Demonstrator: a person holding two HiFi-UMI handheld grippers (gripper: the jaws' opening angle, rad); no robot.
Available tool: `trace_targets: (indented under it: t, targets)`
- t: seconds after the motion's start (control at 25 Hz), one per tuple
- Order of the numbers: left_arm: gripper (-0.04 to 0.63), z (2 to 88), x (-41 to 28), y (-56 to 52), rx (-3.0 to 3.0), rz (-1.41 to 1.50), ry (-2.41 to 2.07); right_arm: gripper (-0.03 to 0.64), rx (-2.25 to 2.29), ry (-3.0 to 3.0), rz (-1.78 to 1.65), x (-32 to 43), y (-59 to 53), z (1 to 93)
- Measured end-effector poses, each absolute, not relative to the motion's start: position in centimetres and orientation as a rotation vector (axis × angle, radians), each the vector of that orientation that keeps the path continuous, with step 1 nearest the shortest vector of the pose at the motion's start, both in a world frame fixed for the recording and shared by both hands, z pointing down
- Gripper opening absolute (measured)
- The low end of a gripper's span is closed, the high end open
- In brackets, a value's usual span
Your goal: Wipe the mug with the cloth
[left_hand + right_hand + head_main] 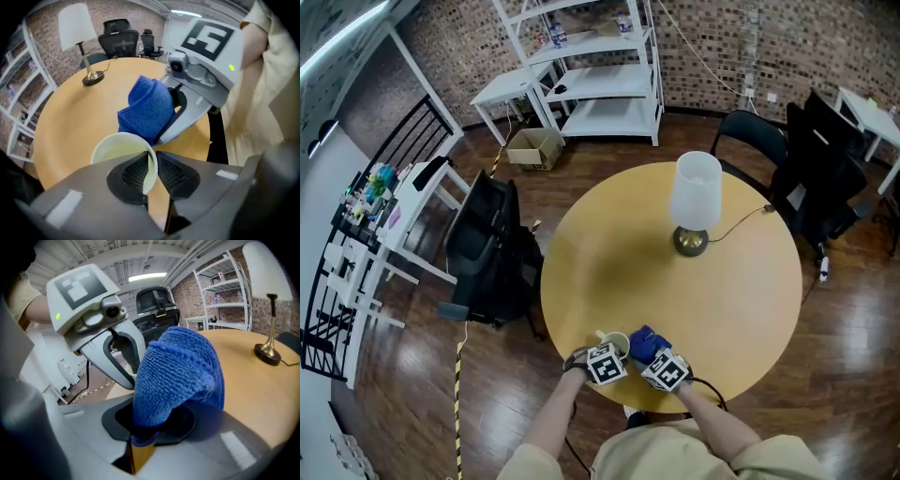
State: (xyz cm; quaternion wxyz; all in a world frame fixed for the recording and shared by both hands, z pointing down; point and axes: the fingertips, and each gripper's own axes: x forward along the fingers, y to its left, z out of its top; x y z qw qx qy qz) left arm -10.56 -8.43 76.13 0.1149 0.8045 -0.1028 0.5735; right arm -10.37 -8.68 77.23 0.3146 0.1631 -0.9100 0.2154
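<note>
Round yellow desk [741,309], lamp [695,202] towards its far side. At the near edge, the left gripper [151,176] has its jaws pinched shut on the wall of the pale mug [117,150]. The right gripper [140,437] has its jaws clamped on the bunched blue cloth [180,371], which lies against the mug's far outer side. Wiping looks barely begun, with the inside probably still to do.

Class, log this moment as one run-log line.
left tool: shut on mug wall | right tool: shut on cloth | cloth beside mug
</note>
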Motion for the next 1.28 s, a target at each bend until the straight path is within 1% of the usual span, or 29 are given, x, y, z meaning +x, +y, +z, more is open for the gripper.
trace_targets:
  t: [0.16, 0.36, 0.44, 0.52, 0.64, 0.68, 0.76, 0.84, 0.88, 0.96, 1.04, 1.24, 1.28]
  targets:
    - [0.041, 76.8, -11.2, -8.4, 2.248, 1.564, -0.383, 0.058, 0.357, -2.410, 0.559, -10.4, -7.4, 77.5]
    - [0.050, 76.7, -9.9, -8.6, 2.173, 1.424, -0.472, 0.058, 0.386, -2.421, 0.615, -10.0, -7.6, 77.5]
    - [0.152, 76.2, -10.3, -8.6, 2.219, 1.475, -0.471, 0.058, 0.400, -2.419, 0.609, -9.8, -8.1, 77.3]
    - [0.220, 75.1, -11.0, -8.6, 2.306, 1.586, -0.441, 0.058, 0.428, -2.417, 0.611, -9.8, -8.6, 77.2]
    - [0.220, 74.9, -12.6, -8.3, 2.365, 1.756, -0.404, 0.058, 0.439, -2.410, 0.592, -9.7, -8.8, 77.1]
    - [0.205, 75.2, -13.1, -8.2, 2.369, 1.802, -0.396, 0.058, 0.438, -2.410, 0.586, -9.7, -8.8, 77.1]
    - [0.124, 75.7, -13.6, -8.2, 2.386, 1.858, -0.380, 0.058, 0.441, -2.408, 0.585, -9.7, -8.9, 77.2]
    - [0.090, 75.9, -13.1, -7.9, 2.396, 1.862, -0.340, 0.058, 0.432, -2.409, 0.578, -9.9, -8.8, 77.2]
    - [0.063, 75.9, -12.6, -7.7, 2.397, 1.844, -0.320, 0.058, 0.420, -2.412, 0.569, -10.0, -8.6, 77.0]
    - [0.024, 75.8, -11.5, -7.4, 2.374, 1.759, -0.322, 0.058, 0.387, -2.417, 0.536, -10.4, -8.2, 76.7]
    - [0.038, 76.2, -11.5, -7.2, 2.309, 1.656, -0.363, 0.058, 0.356, -2.420, 0.509, -10.5, -7.7, 76.7]
    - [0.041, 76.4, -11.3, -6.7, 2.250, 1.431, -0.439, 0.058, 0.311, -2.430, 0.521, -10.3, -7.1, 77.0]
    - [0.102, 76.0, -11.2, -6.6, 2.267, 1.434, -0.439, 0.058, 0.318, -2.430, 0.526, -10.3, -7.2, 77.0]
